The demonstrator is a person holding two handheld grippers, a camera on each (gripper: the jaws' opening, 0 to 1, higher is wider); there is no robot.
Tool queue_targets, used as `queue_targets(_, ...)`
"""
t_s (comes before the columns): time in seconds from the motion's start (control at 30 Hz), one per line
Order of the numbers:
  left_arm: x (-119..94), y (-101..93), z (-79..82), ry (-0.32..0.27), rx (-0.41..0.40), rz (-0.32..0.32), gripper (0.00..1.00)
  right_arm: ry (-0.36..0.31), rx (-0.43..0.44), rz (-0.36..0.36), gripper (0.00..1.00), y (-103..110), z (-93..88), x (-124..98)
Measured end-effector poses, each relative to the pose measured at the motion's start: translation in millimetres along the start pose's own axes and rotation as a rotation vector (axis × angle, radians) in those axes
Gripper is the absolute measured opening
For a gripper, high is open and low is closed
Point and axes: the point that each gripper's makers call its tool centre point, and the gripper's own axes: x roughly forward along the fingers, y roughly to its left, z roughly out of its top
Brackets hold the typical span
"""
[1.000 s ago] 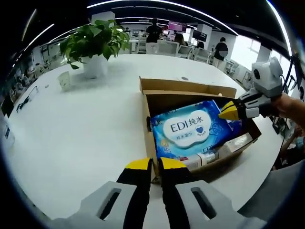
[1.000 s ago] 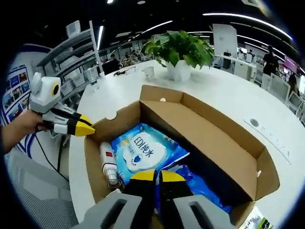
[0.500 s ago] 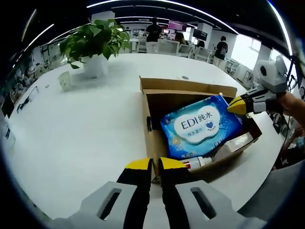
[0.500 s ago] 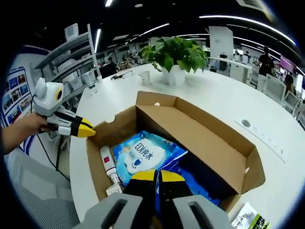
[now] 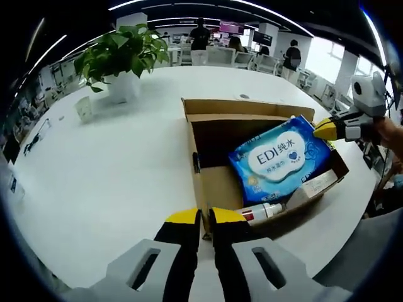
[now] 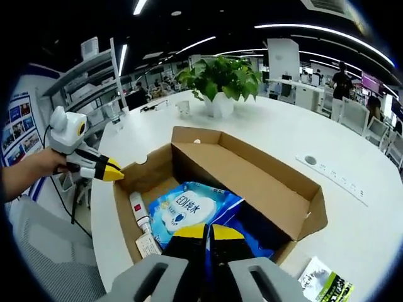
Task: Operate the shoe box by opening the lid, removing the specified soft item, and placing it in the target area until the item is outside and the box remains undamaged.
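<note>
An open brown shoe box (image 5: pixel 200 165) stands on the white table (image 5: pixel 113 176). A blue wet-wipes pack (image 5: pixel 280 157) printed "EDI" is tilted up out of the box at its right side. My right gripper (image 5: pixel 329 129) comes in from the right, shut on the pack's upper corner. In the right gripper view its jaws (image 6: pixel 208 231) rise from the bottom, closed on the pack (image 6: pixel 186 207). My left gripper (image 5: pixel 205 218) is shut on the box's near wall; from the other side its yellow tip (image 6: pixel 112 173) sits at the box (image 6: pixel 252 179) corner.
A white tube with a red band (image 5: pixel 261 212) and a small carton (image 5: pixel 315 184) lie along the box's near side. A potted plant (image 5: pixel 123 82) and a small cup (image 5: pixel 85 107) stand at the far left. A green-black packet (image 6: pixel 324 283) lies on the table beside the box.
The right gripper has lifted the blue pack up and toward the box's right side, uncovering the tube and the box floor. The left gripper has stayed on the box wall.
</note>
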Motion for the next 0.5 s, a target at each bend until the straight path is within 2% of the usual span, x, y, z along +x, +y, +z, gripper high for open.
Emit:
queue_targets(0.13, -2.2, -6.2, 1.9, 0.011, 0.067, 0.008, 0.05, -0.004, 0.005, -0.008, 0.00, -1.8, -3.1, -3.5)
queue_targets(0.3, -6.5, -13.7, 16.9, -0.014, 0.131, 0.016, 0.05, -0.006, 0.020, -0.019, 0.00, -7.5, -7.8, -8.1)
queue_targets(0.43, -5.5, -28.1, 37.1, -0.056, 0.160, -0.018, 0.08, -0.003, 0.033, -0.023, 0.00, -9.3, -10.1, -7.6)
queue_targets(0.5, -0.2, -38.2, 42.5, -0.054, 0.181, -0.049, 0.08, -0.004, 0.037, -0.023, 0.00, -9.4, -10.3, -7.3)
